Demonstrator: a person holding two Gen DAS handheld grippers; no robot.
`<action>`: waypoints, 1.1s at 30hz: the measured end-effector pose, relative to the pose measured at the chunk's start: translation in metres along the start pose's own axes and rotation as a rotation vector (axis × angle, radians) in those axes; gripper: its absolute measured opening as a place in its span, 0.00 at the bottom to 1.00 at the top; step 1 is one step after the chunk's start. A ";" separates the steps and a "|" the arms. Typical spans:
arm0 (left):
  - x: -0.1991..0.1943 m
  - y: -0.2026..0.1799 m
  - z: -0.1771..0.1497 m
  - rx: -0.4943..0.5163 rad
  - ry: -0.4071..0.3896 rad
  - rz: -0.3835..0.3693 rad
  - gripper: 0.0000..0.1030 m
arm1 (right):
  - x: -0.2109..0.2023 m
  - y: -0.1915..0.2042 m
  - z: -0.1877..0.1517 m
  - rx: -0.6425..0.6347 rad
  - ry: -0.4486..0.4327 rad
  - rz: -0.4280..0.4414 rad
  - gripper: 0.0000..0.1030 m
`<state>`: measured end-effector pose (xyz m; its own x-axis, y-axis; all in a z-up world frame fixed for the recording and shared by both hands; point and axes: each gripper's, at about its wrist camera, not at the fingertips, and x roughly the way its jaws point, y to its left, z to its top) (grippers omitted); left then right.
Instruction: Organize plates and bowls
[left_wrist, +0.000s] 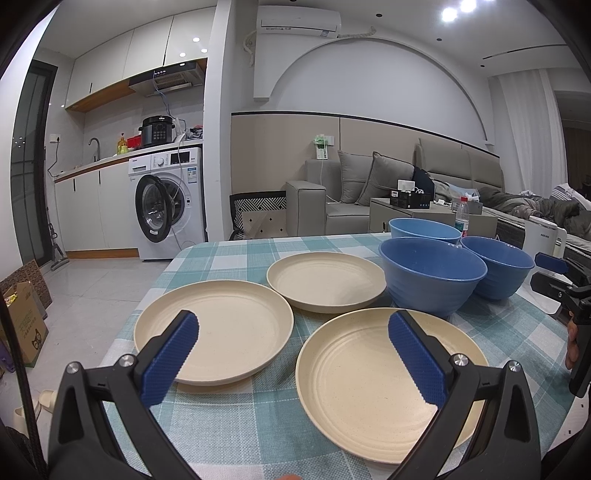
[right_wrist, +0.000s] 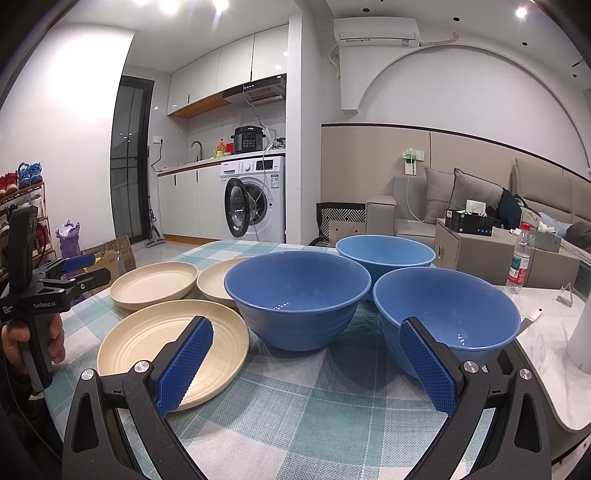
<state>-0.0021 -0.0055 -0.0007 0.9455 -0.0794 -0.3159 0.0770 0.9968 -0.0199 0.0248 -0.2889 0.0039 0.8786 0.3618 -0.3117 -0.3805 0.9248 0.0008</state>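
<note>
both claws (left_wrist: 293, 352) (right_wrist: 306, 356) hung released, grasping nothing; best pinched nearest plate (left_wrist: 369, 384) by its rim, lifted level, stacked squarely.

Both wrist views look low across the table (left_wrist: 229, 424), sharing its dishes.

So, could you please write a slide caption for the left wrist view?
Open left gripper above three cream plates beside three blue bowls on a checked tablecloth.

The left gripper (left_wrist: 293, 334) is hovering wide open over three cream plates (left_wrist: 373, 387), with three blue bowls (left_wrist: 432, 275) sitting toward two o'clock.
</note>
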 end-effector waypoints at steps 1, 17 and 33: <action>0.000 0.000 0.000 0.000 0.000 -0.001 1.00 | -0.001 -0.002 0.000 0.000 0.000 0.002 1.00; 0.007 0.001 0.000 0.004 0.041 -0.012 1.00 | 0.016 0.009 -0.006 -0.049 0.070 0.009 1.00; 0.015 0.014 0.004 -0.042 0.104 0.057 1.00 | 0.032 0.055 0.025 -0.060 0.164 0.138 1.00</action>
<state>0.0143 0.0078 -0.0016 0.9100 -0.0238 -0.4140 0.0087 0.9992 -0.0384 0.0388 -0.2235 0.0174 0.7601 0.4561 -0.4629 -0.5149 0.8572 -0.0009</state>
